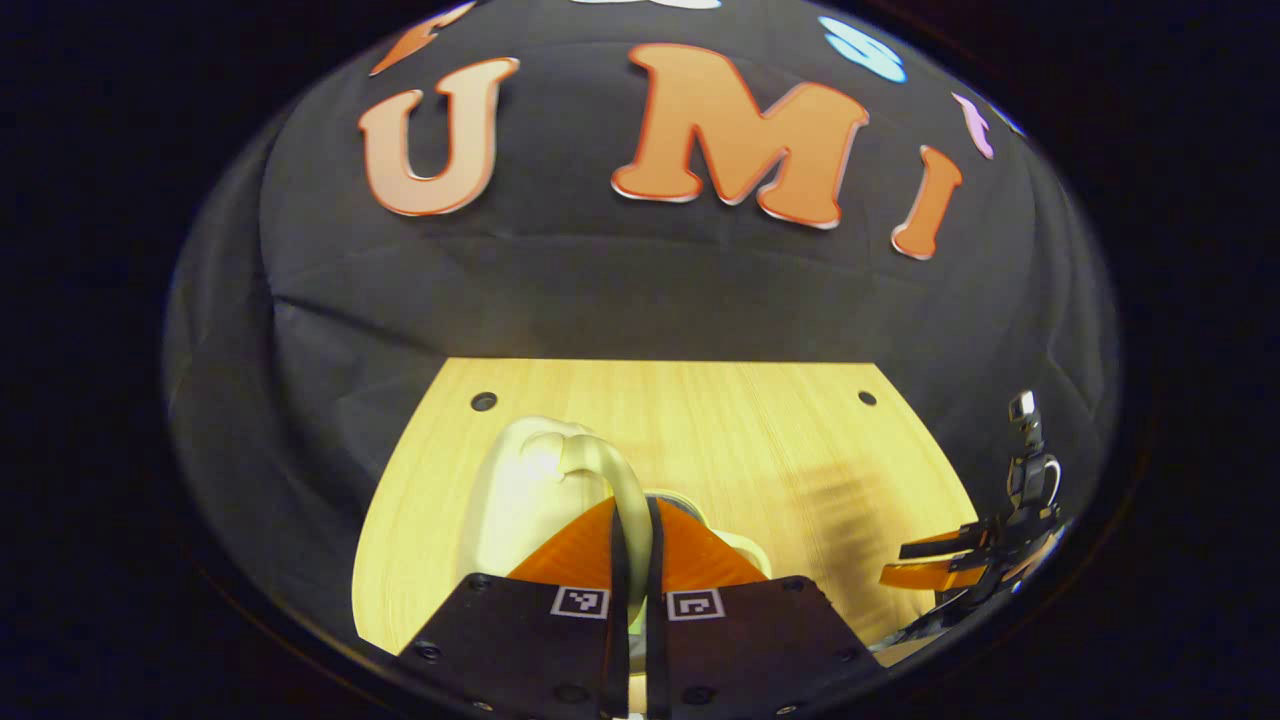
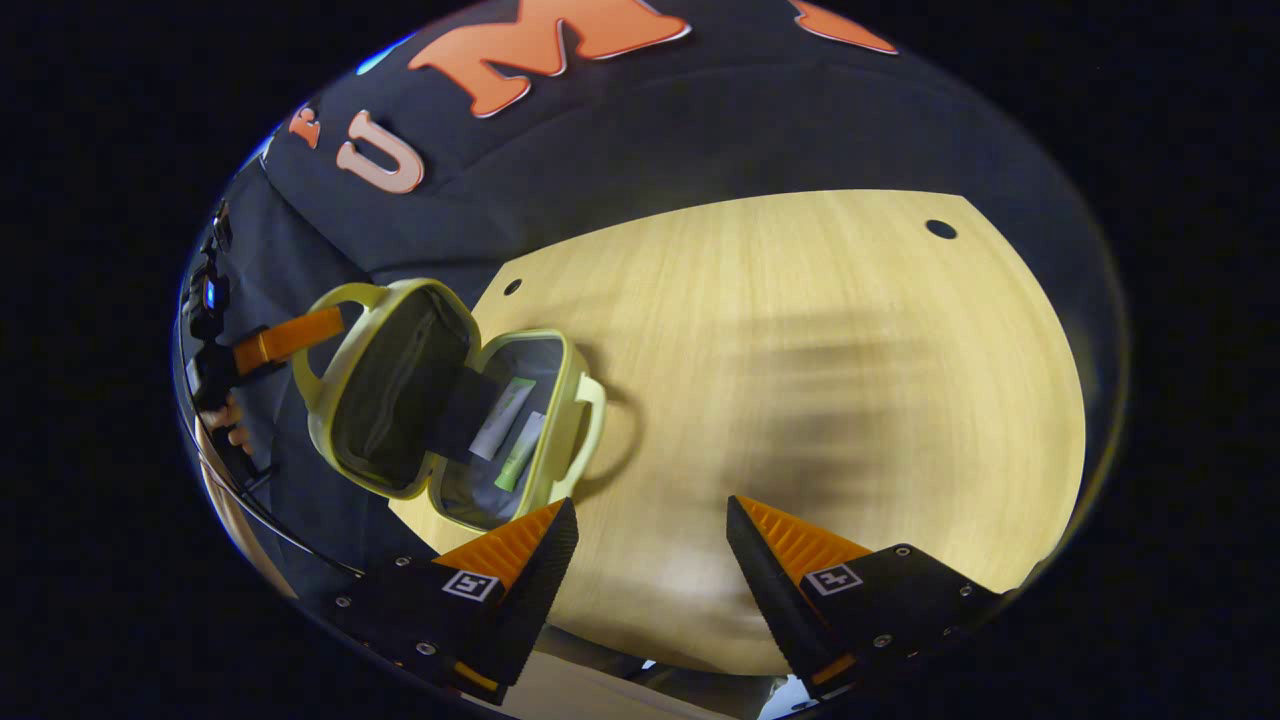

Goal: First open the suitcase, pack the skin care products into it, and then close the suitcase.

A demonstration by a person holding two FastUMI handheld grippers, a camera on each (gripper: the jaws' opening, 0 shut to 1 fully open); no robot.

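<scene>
The suitcase (image 2: 450, 400) lay open at nine o'clock on the wooden table (image 2: 800, 350), two skin care tubes (image 2: 510, 432) already resting in its lower half. The left gripper (image 1: 632, 560) had both fingers pressed on the handle (image 1: 625, 480) of the raised lid (image 2: 395, 395), probably holding it upright, ready to swing down and close the case. The right gripper (image 2: 650, 545) hung with jaws wide apart and empty above bare table at six o'clock, seemingly kept clear of the lid's path.
</scene>
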